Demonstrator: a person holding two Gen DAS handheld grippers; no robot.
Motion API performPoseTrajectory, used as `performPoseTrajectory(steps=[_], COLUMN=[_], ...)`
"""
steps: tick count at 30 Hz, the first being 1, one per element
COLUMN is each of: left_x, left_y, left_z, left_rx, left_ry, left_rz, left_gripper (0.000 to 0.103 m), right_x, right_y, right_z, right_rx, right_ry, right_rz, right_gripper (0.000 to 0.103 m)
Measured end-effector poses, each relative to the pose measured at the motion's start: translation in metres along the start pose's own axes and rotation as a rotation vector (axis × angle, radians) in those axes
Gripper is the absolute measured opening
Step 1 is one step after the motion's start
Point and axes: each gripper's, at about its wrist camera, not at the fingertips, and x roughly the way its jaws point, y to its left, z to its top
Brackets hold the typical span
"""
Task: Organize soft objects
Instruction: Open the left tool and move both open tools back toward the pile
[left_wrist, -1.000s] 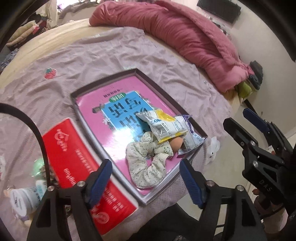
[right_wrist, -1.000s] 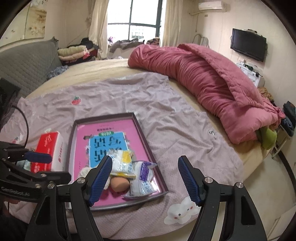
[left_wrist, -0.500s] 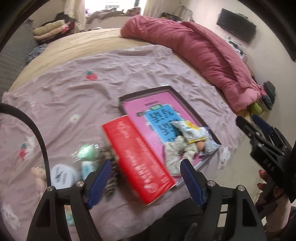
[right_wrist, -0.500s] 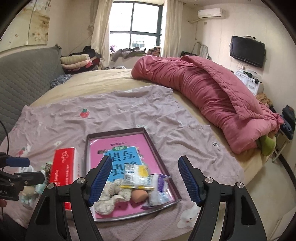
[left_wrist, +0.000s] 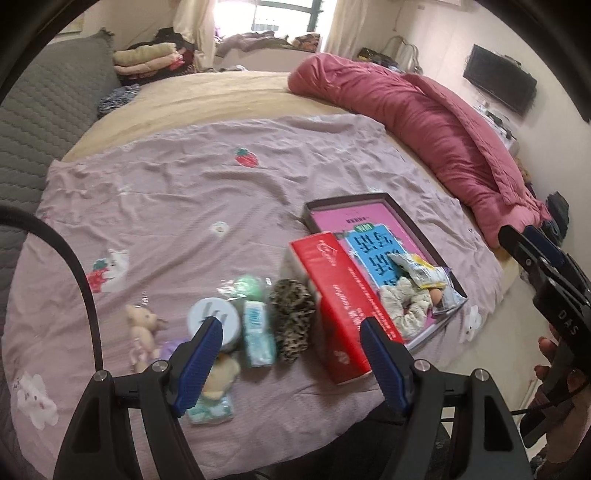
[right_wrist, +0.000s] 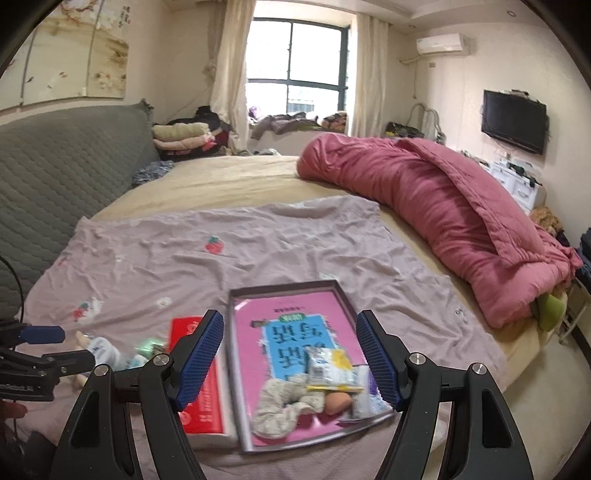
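Two grippers, left gripper (left_wrist: 291, 352) and right gripper (right_wrist: 290, 356), both spread apart and empty; leopard scrunchie (left_wrist: 291, 317) just left of red box (left_wrist: 341, 302), probably light, squashy, springy, best pinched across one side of ring, not centre hole.

Your left wrist cam sits above the near edge of the bed, tilted steeply down, close to the tray (left_wrist: 384, 201), w/ tray right of centre. Your right wrist cam looks shallower across the tray (right_wrist: 284, 286) toward the window (right_wrist: 297, 70). Both share tray, red box (left_wrist: 343, 302) just left of it, pink duvet (right_wrist: 443, 206) beyond.
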Motion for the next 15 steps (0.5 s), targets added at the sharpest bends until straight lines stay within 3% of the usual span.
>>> performPoseTrajectory(steps=[15], left_x=[-0.031], left_y=[0.052], left_z=[-0.015], left_rx=[-0.084], left_ry=[-0.061], left_rz=[0.045], left_gripper=[0.077], right_x=[-0.016], right_y=[0.071], right_z=[0.009], right_rx=[-0.107], right_ry=[-0.018], right_rz=[0.097], right_gripper=[0.075])
